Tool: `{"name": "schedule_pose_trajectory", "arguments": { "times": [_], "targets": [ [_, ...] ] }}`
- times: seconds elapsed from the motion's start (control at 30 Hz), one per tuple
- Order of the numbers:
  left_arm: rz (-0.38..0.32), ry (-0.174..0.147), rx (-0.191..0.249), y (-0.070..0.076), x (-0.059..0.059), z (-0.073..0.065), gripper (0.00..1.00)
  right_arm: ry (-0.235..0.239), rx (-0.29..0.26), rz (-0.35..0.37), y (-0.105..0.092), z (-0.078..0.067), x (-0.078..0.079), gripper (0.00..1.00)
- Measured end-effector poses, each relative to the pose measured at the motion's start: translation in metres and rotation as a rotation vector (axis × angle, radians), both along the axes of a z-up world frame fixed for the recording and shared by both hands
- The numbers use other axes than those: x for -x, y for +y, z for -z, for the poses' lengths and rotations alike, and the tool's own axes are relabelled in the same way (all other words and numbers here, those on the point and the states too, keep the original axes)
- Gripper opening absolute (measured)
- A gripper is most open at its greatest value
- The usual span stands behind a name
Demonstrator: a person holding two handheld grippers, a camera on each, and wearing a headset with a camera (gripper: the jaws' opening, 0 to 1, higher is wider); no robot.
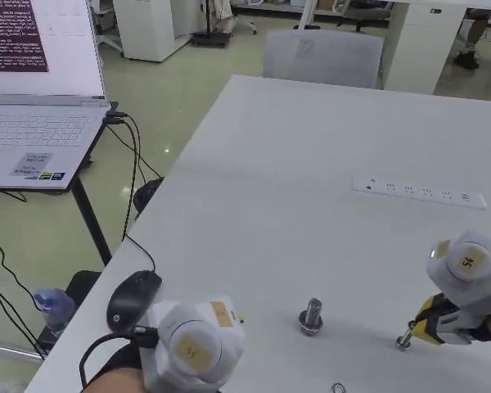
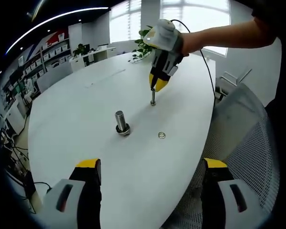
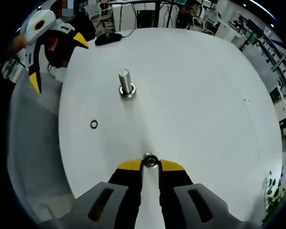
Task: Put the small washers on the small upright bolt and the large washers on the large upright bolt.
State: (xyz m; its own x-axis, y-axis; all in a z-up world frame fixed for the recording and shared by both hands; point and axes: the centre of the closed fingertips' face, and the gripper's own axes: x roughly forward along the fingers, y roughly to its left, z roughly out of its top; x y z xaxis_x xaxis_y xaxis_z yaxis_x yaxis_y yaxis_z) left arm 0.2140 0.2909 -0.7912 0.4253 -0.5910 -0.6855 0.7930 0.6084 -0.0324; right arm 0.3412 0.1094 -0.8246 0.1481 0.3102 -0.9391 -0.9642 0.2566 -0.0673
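White table [image 1: 311,164]. Left gripper [image 2: 151,164] over near edge, jaws wide apart, nothing between. Right gripper [image 3: 150,167] pinched on small washer [image 3: 150,161], right at top of small bolt [image 2: 153,99]. Large bolt [image 1: 311,315] upright mid-table. Loose washer [image 2: 161,135] flat nearby.

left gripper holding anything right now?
No: in the left gripper view the left gripper has its jaws wide apart with nothing between them, and a loose washer lies ahead on the table.

Open laptop [image 1: 33,123], black mouse [image 1: 133,299], white power strip [image 1: 417,193], grey chair [image 1: 323,57]
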Motion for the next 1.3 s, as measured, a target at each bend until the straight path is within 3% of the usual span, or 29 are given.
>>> {"name": "schedule_pose_trajectory", "arguments": {
  "times": [0.73,1.3],
  "targets": [
    [0.001,0.023,-0.006,0.005,0.000,0.005,0.86,0.049,0.060,-0.033,0.001,0.042,0.002,0.13],
    [0.001,0.029,-0.001,0.006,-0.002,0.005,0.84,0.049,0.088,-0.058,0.002,0.042,0.001,0.14]
  ]
}}
